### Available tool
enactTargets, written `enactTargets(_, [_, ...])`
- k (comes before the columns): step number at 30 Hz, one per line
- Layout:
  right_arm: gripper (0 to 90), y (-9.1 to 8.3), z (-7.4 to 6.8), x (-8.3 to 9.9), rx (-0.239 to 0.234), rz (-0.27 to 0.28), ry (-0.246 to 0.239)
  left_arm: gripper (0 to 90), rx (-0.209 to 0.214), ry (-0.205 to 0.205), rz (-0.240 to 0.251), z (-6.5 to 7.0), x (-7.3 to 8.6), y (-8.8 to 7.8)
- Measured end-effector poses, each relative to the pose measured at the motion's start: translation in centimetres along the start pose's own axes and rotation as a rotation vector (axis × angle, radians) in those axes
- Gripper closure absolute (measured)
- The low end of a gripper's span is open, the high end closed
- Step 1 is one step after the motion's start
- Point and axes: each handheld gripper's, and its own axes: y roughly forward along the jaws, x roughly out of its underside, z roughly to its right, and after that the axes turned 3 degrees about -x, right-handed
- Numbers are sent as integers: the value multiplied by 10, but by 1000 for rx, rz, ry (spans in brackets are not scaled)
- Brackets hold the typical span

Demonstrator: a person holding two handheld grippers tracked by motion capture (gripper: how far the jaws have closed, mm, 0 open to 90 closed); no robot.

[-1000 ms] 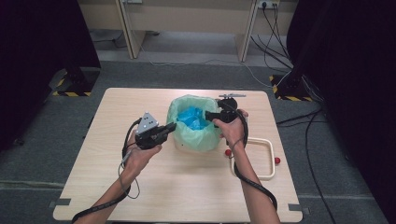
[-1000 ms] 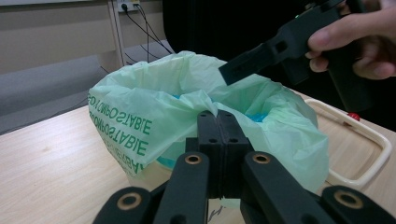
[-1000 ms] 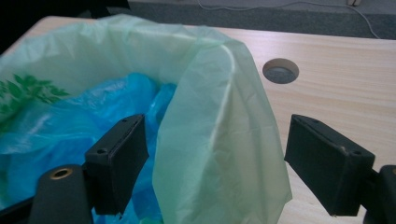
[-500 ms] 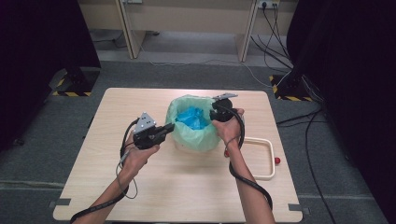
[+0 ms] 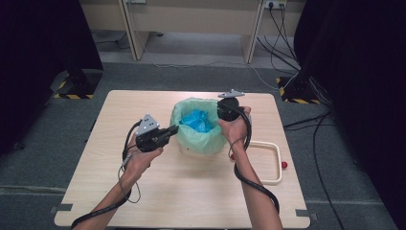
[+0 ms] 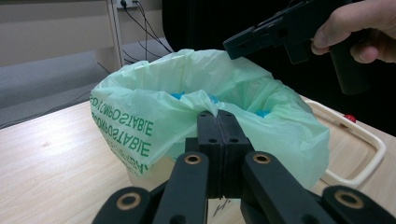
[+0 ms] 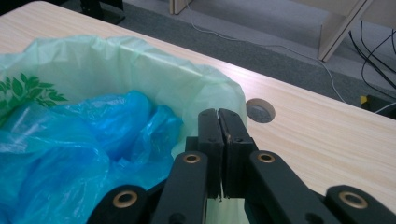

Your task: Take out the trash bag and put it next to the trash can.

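Two grippers are working the green bin liner [image 5: 198, 136] that lines a small bin in the middle of the tabletop [image 5: 143, 201], with a crumpled blue bag [image 5: 197, 120] sitting inside it. The left gripper [image 6: 217, 122] has its fingers clenched on the liner's near rim, a fold of green film bunched right at the tips. The right gripper [image 7: 218, 122] has just been closing on the opposite rim, and its fingers now look pinched together with a thin edge of film between them, though how firm that bite is I can't tell. The step in hand looks like gathering the liner's mouth, so both pinches should stay tight and move inward evenly; a one-sided tug could tip the bin or tear the thin film. A cream tray [image 5: 275, 165] lies just beside it, right of the bin.
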Motion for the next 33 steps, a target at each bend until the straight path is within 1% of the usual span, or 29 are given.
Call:
enactTargets(4, [891,-2,1,-3,-9,4,3,894,0,1,1,-1,-1,-1])
enactTargets(5, [868,-3,1,-4,-13,5,12,894,0,0,1,-1,-1,-1])
enactTargets(6, [807,-2,2,-4,-24,-1,23,894,0,-1,0,-1,-1,-1])
enactTargets(7, [749,0,3,-4,-44,-21,38,894,1,-3,0,-1,-1,-1])
enactTargets(8, [720,2,3,-4,-49,-24,48,894,2,-5,0,-1,0,-1])
enactTargets(10, [638,6,4,-3,-31,-43,51,893,3,-6,0,-1,0,-1])
enactTargets(11, [583,10,4,-2,-37,-66,69,893,3,-7,0,-1,0,-1])
enactTargets(12, [543,13,3,-1,-41,-80,102,892,3,-10,0,-1,0,0])
enactTargets(13, [498,15,4,0,-37,-86,120,892,4,-12,1,-1,0,0])
enactTargets(14, [466,17,4,1,-40,-96,123,891,4,-12,1,-1,0,0])
enactTargets(15, [456,19,4,1,-58,-103,114,890,4,-12,0,-1,0,0])
enactTargets(16, [464,21,4,2,-69,-110,110,890,5,-13,0,-1,0,0])
enactTargets(17, [514,22,4,3,-67,-106,104,889,5,-14,1,-1,0,-1])
enactTargets(18, [577,23,4,3,-60,-94,91,888,5,-15,1,-1,0,-1])
enactTargets(20, [680,23,4,3,-36,-94,67,886,5,-16,0,-2,1,-1])
enactTargets(22, [765,23,6,4,-16,-83,58,884,6,-19,1,-3,1,-1])
enactTargets(23, [785,21,7,4,-11,-77,57,884,5,-20,1,-3,1,-1])
enactTargets(25, [817,19,8,4,-16,-59,58,884,6,-23,0,-3,2,-1])
enactTargets(28, [860,16,6,1,3,-40,40,884,7,-25,1,-3,2,-1])
enactTargets(30, [874,15,4,0,14,-34,20,884,7,-24,1,-3,2,-1])
enactTargets(33, [880,14,3,-2,18,-39,10,884,8,-24,4,-3,1,-1])
